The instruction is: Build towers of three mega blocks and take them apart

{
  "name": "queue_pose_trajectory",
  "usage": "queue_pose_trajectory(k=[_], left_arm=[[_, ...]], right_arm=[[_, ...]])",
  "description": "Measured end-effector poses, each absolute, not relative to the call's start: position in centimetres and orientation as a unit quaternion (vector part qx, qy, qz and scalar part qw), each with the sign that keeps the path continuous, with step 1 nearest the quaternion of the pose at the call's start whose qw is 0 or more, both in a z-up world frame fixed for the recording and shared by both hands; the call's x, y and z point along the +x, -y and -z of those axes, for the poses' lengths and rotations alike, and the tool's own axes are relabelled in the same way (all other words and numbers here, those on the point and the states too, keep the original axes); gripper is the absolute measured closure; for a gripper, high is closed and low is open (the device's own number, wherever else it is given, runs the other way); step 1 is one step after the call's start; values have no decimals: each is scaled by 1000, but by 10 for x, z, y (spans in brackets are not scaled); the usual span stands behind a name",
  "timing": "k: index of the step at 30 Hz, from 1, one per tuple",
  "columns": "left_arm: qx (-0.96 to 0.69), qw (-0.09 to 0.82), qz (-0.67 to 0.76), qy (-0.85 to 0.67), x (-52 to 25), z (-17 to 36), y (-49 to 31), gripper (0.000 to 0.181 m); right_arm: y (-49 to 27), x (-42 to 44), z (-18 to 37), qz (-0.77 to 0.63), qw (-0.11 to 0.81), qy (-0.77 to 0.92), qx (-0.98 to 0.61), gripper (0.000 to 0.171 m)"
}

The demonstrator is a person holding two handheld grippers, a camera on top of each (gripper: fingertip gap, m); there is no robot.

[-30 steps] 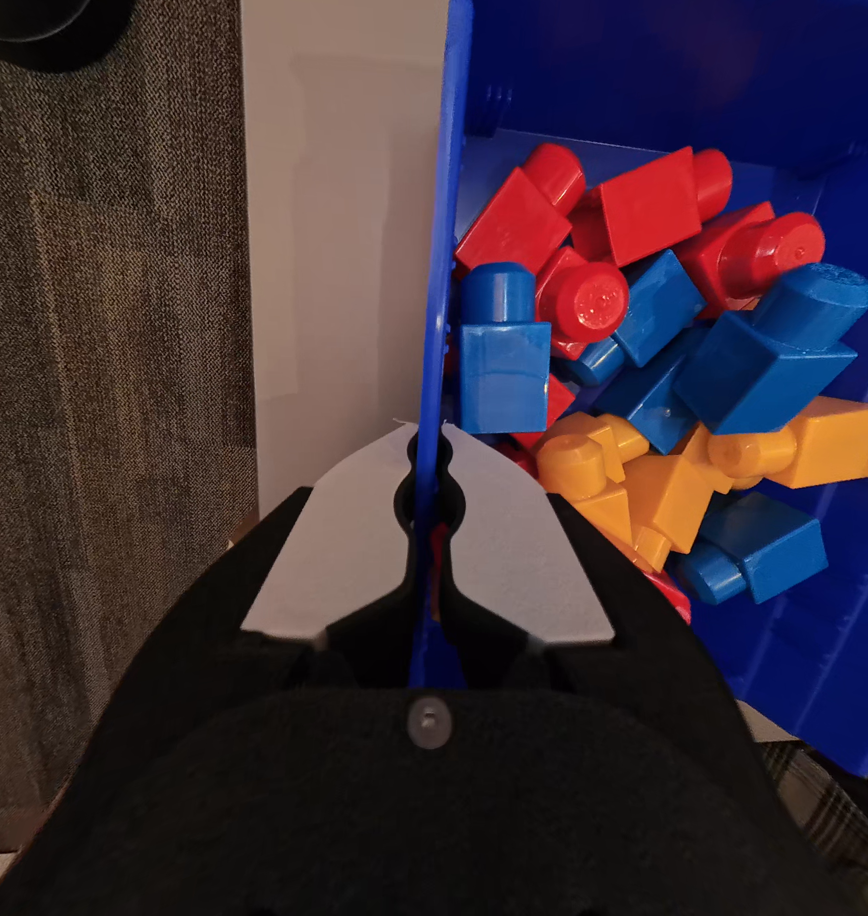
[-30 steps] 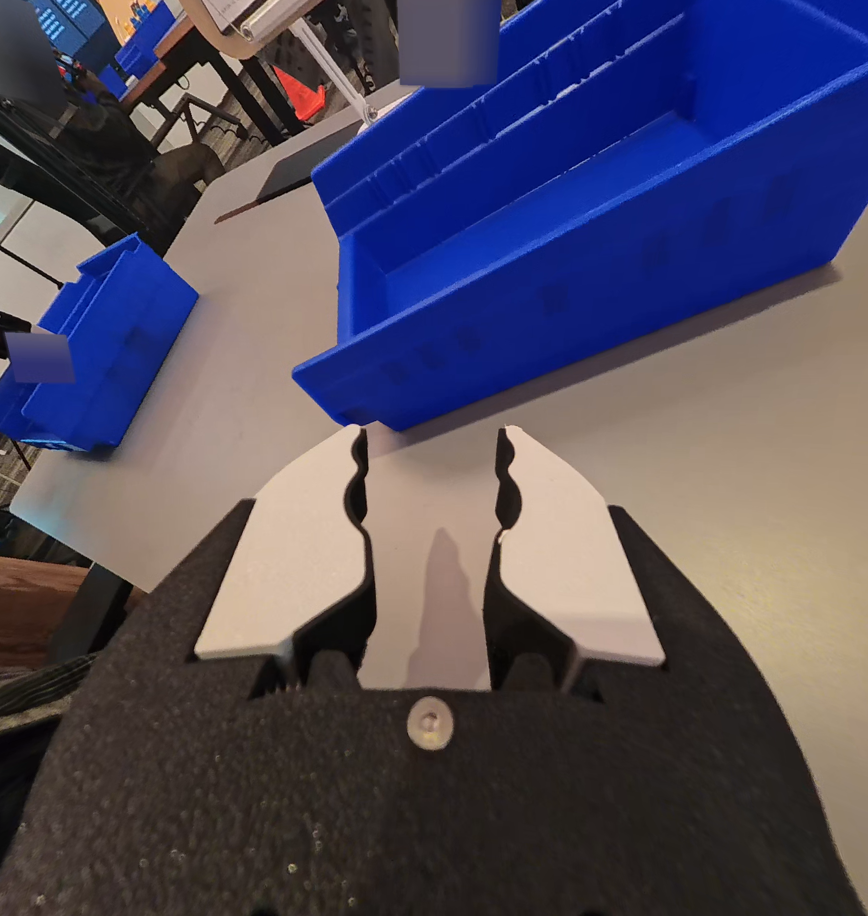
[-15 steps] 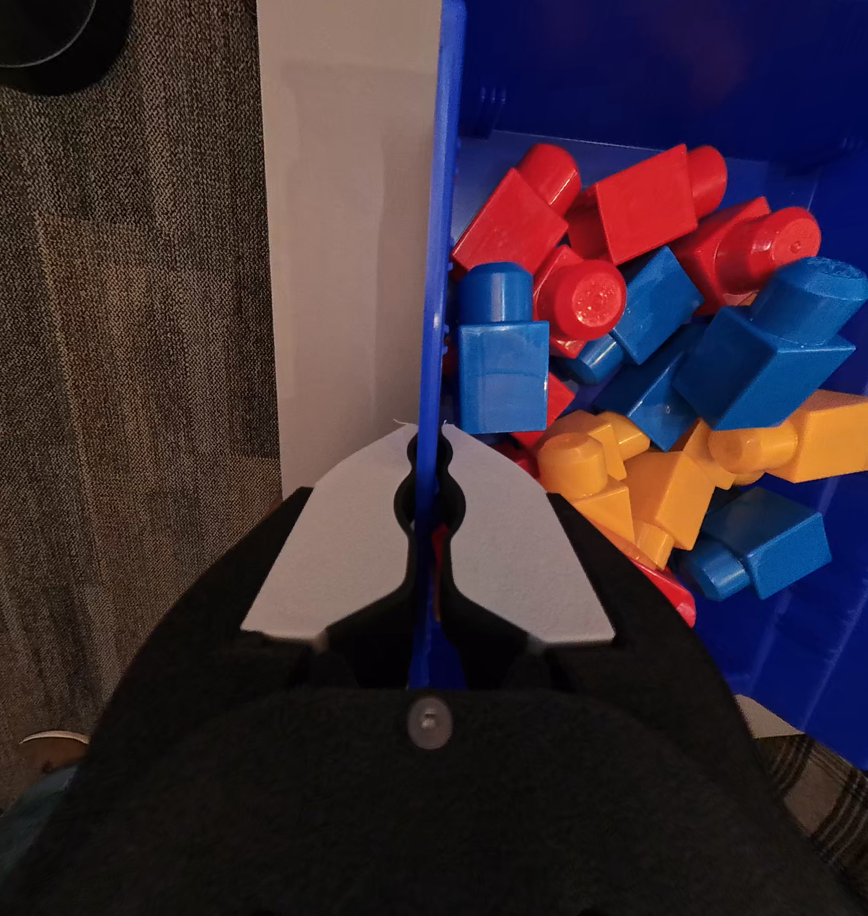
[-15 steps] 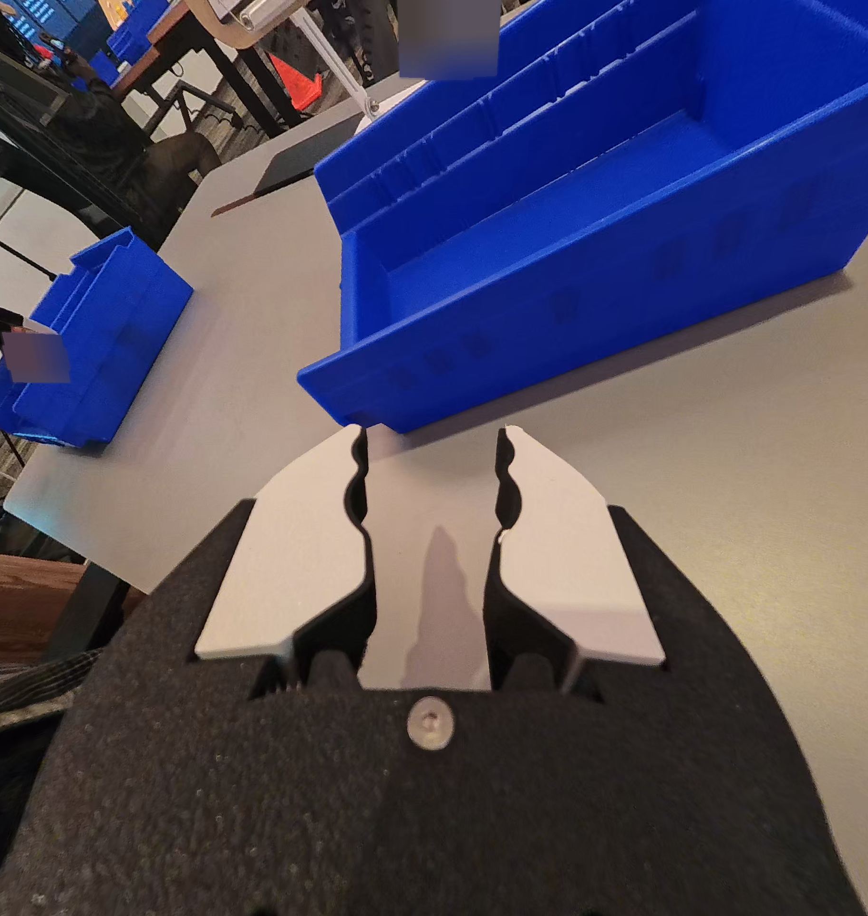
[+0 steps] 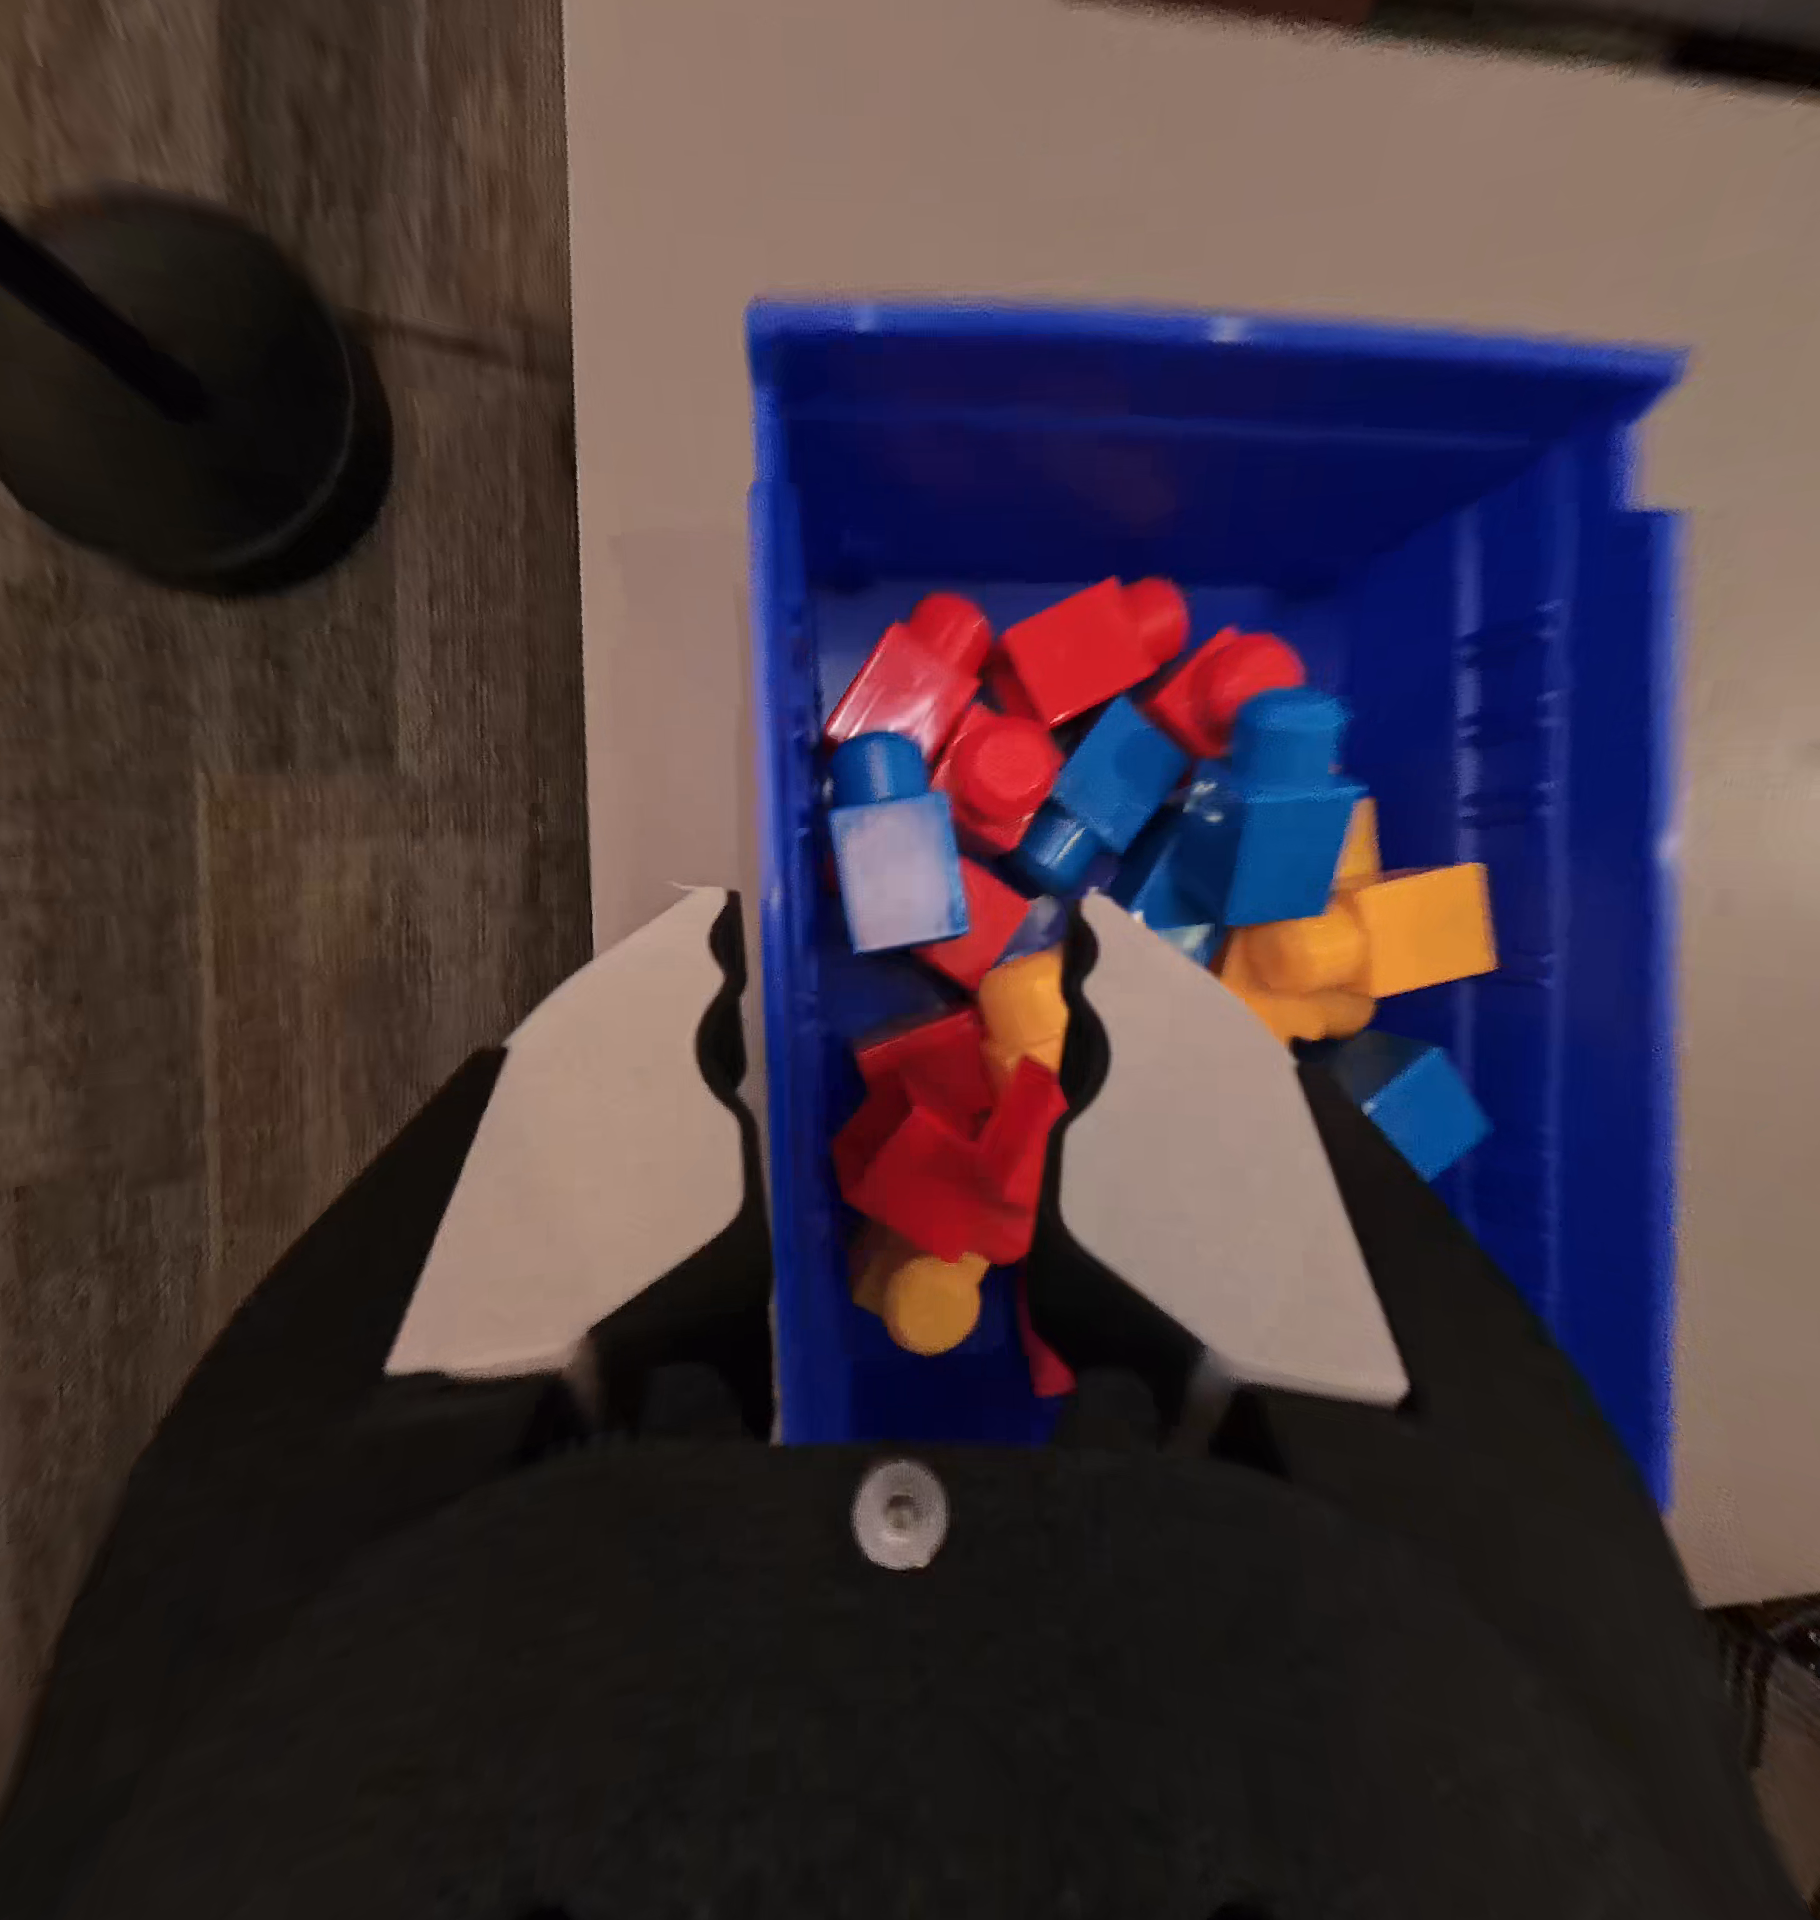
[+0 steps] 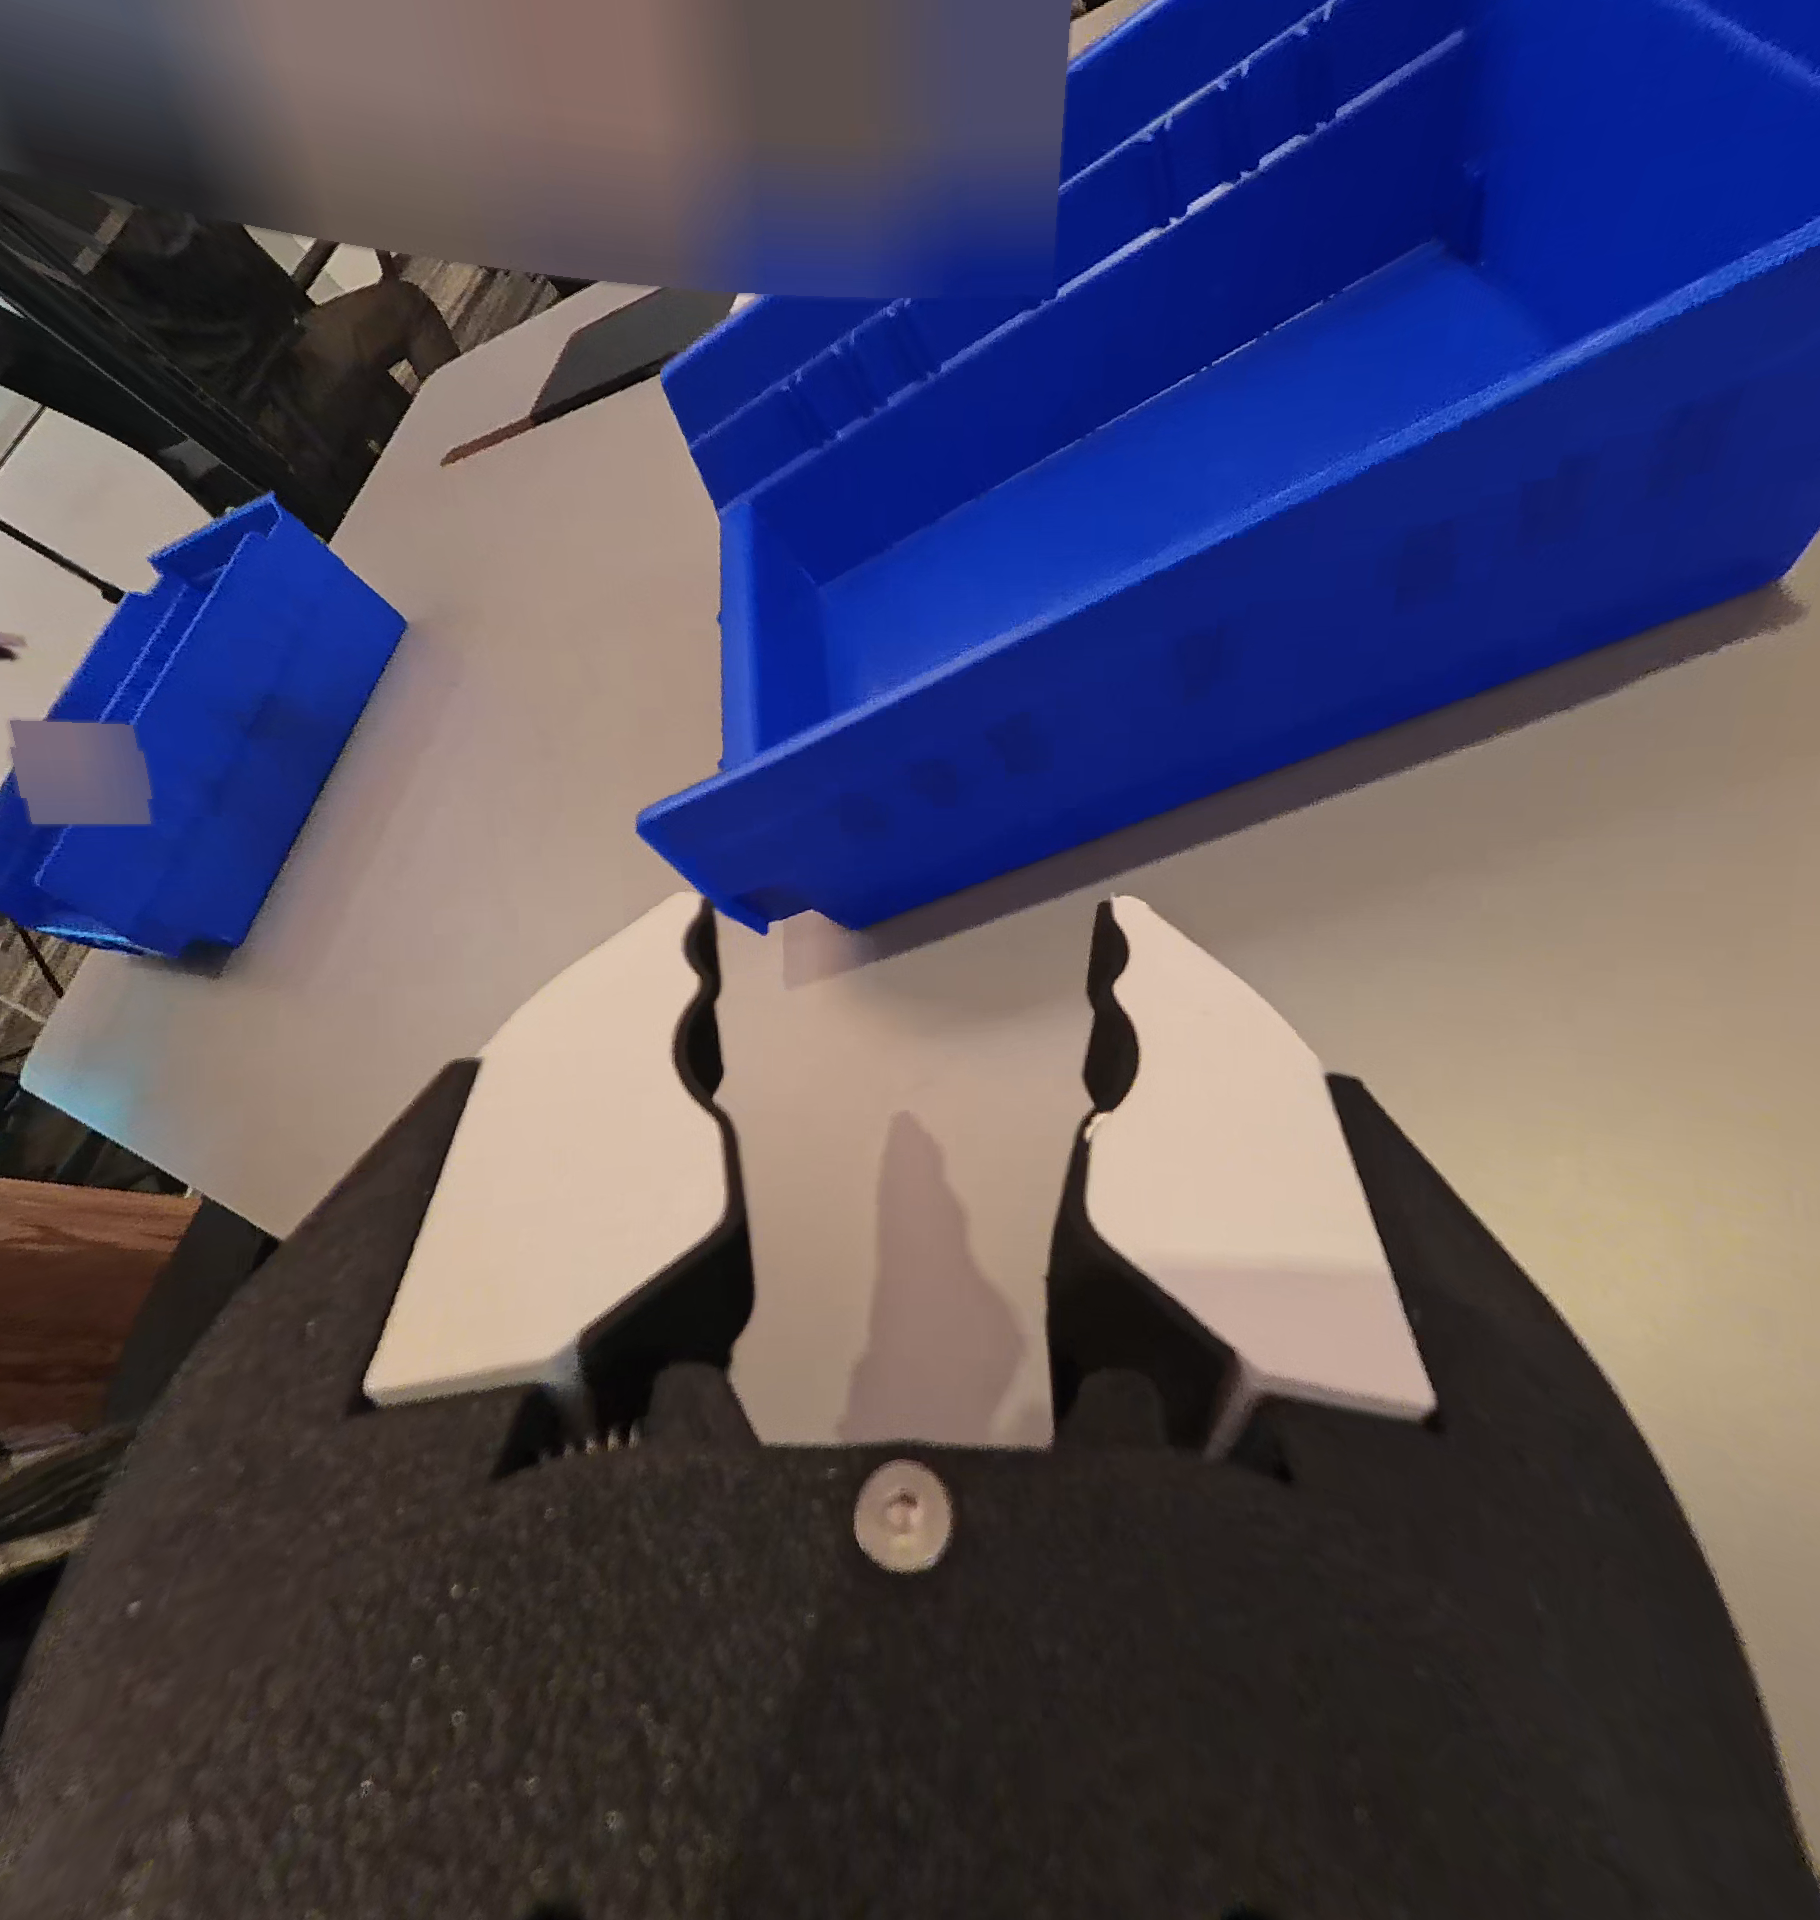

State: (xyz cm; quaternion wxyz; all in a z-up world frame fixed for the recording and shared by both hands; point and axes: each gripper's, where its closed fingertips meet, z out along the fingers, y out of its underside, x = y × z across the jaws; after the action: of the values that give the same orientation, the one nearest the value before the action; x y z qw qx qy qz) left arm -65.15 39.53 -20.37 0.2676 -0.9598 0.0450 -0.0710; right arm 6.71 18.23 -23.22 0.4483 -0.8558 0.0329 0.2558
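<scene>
grey-brown carpet floor (image 5: 210, 935) fills the left of the left wrist view, with a round black stand base (image 5: 168, 384) on it up and to the left of the left tongs (image 5: 901, 914). right of the carpet lies the pale grey table (image 5: 989, 177), and on it stands a deep blue plastic bin (image 5: 1508, 727) seen from above. the left tongs hang over this bin with their two white fingers spread apart and nothing between them: the left finger sits outside the bin's left wall, the right finger over the inside. in the bin lies a loose heap of plastic mega blocks: a blue single-stud block (image 5: 890, 842) just ahead of the gap between the fingers, red blocks (image 5: 1082, 644) farther ahead and more red between the fingers, blue blocks (image 5: 1280, 810) ahead and to the right, orange blocks (image 5: 1405, 925) right of the right finger, and an orange stud (image 5: 927, 1309) near the tongs' base. the view is somewhat blurred.

in the right wrist view, a small blue bin (image 6: 210, 727) stands far to the left at the table's (image 6: 1457, 1039) edge. the right tongs (image 6: 906, 914) are held low over bare table, fingers wide apart and holding nothing. just ahead of their tips lies the corner of a long blue plastic bin (image 6: 1197, 675), which runs off up to the right and shows a bare floor; another blue bin (image 6: 1145, 208) stands behind it.
</scene>
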Motion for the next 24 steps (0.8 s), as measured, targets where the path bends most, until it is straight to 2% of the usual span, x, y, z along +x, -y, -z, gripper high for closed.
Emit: queue_pose_trajectory(k=[4, 7, 10, 17, 21, 23, 24], left_arm=[[-925, 353, 89, -111, -588, 142, -385, 107], [-889, 404, 111, -185, -512, 107, -361, 104], [-854, 432, 132, -260, -432, 96, -328, 104], [-794, 410, 237, -382, -281, 143, -259, 105], [-777, 377, 290, -412, -232, 173, -235, 105], [-770, 367, 312, -419, -219, 180, -226, 105], [-767, 364, 321, -420, -215, 183, -224, 106]], right_arm=[[-197, 76, 228, -247, 430, -59, -867, 93], [-213, 82, 224, -242, 410, -82, -876, 85], [-229, 93, 223, -225, 393, -106, -885, 83], [-249, 124, 245, -182, 327, -172, -911, 84], [-263, 124, 265, -180, 279, -194, -923, 86], [-269, 121, 277, -178, 251, -196, -931, 92], [-272, 116, 282, -188, 238, -192, -933, 87]])
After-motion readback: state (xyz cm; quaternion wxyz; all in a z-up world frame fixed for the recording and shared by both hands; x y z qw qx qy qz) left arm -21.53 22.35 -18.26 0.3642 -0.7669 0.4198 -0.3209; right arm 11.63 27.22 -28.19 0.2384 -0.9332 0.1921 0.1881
